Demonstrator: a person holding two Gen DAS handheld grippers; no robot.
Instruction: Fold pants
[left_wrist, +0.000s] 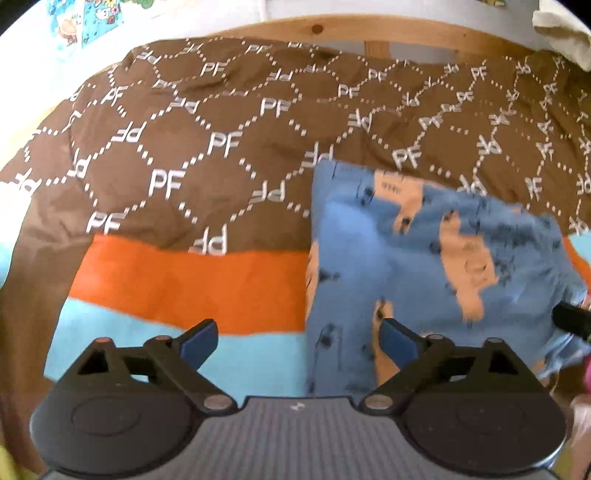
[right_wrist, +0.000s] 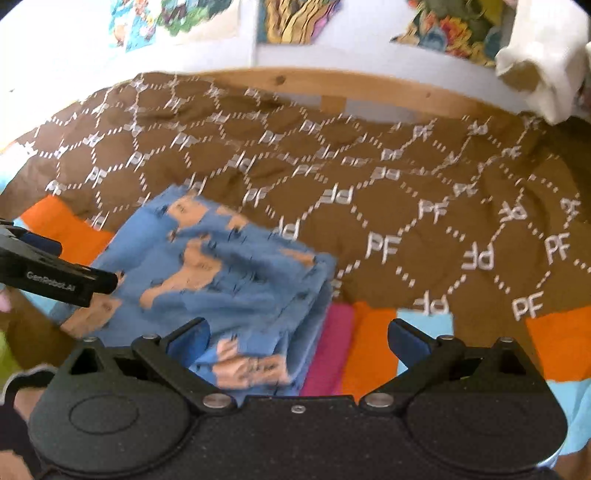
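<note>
The blue pants (left_wrist: 417, 266) with tan animal prints lie folded into a compact stack on the bed; they also show in the right wrist view (right_wrist: 229, 273). My left gripper (left_wrist: 299, 341) is open and empty, just above the stack's left edge; it also shows in the right wrist view (right_wrist: 66, 275) at the stack's left side. My right gripper (right_wrist: 297, 341) is open and empty, over the stack's right front corner. Its tip shows at the right edge of the left wrist view (left_wrist: 572, 319).
A brown quilt (left_wrist: 221, 147) with white PF letters covers the bed under an orange and light blue striped cloth (left_wrist: 184, 288). A pink strip (right_wrist: 328, 350) lies beside the pants. A wooden bed rail (right_wrist: 369, 92) and white wall stand behind. A cream cloth (right_wrist: 539, 70) hangs at the right.
</note>
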